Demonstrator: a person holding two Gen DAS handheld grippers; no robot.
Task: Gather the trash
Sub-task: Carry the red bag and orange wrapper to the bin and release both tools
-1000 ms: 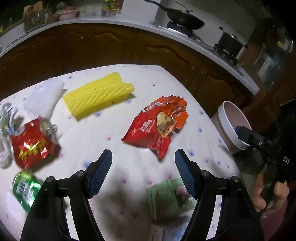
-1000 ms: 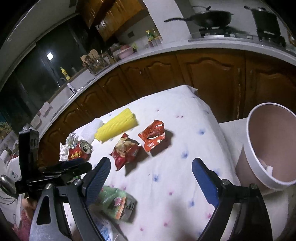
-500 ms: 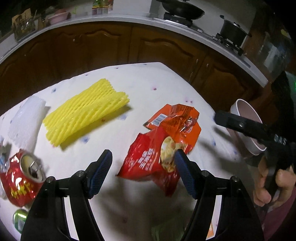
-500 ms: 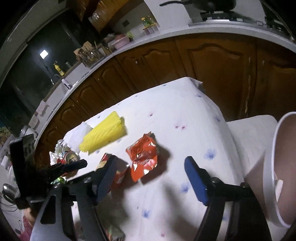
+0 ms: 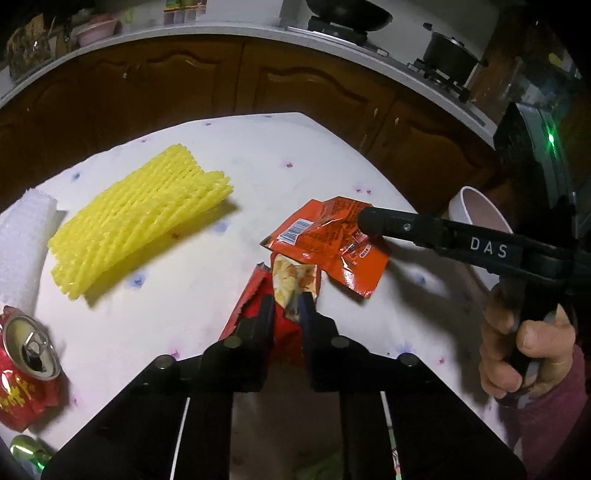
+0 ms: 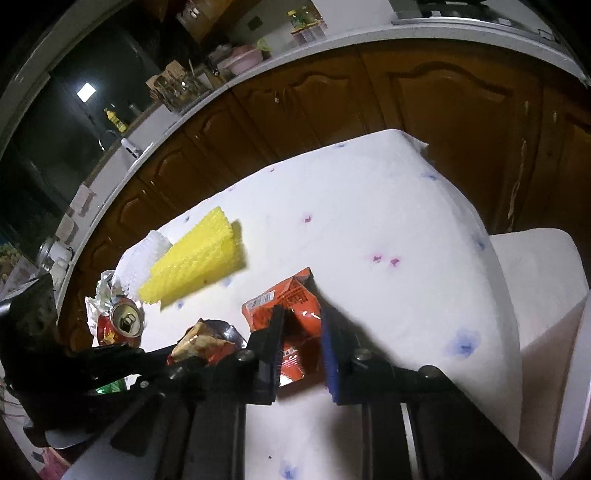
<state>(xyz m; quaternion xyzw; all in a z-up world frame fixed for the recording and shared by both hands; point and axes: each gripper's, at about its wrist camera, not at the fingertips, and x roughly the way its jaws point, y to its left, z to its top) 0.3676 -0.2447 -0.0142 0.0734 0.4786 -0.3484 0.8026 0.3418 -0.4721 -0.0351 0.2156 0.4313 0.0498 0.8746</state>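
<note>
Left gripper (image 5: pixel 287 306): jaws have just been closing and now pinch the torn top of the red snack bag (image 5: pixel 258 314), which lies just this side of the orange wrapper.
Right gripper (image 6: pixel 301 332): jaws have just been closing; the pads now clamp the orange wrapper (image 6: pixel 291 299) from both sides, its near half crumpled between them.
Right hand (image 5: pixel 524 350): wrapped round the gripper's handle, to the right of the orange wrapper; a dark red sleeve shows at the wrist.
Orange wrapper, place: flat foil pack with a barcode, on the white flower-dotted tablecloth (image 5: pixel 258 155), toward the cloth's right side.
Red snack bag, place: touching the orange wrapper's near left edge, torn mouth open, pale crisps showing inside.
Yellow foam net (image 5: pixel 140 218): lying flat, well to the left of the orange wrapper.
White foam sheet (image 5: pixel 22 240): farther left again, beyond the yellow net, at the cloth's edge.
Red drink can (image 5: pixel 26 369): near left of the orange wrapper, tab end up, dented; crumpled foil sits just behind it in the right wrist view.
Green packet (image 5: pixel 26 450): nearer than the can, only partly in view.
Pink bin (image 5: pixel 480 229): off the table's right side, beyond the orange wrapper, white rim, mouth open upward.
Kitchen counter (image 5: pixel 221 29): behind the orange wrapper, over brown cabinet doors; a dark pot (image 5: pixel 450 55) stands on the hob.
</note>
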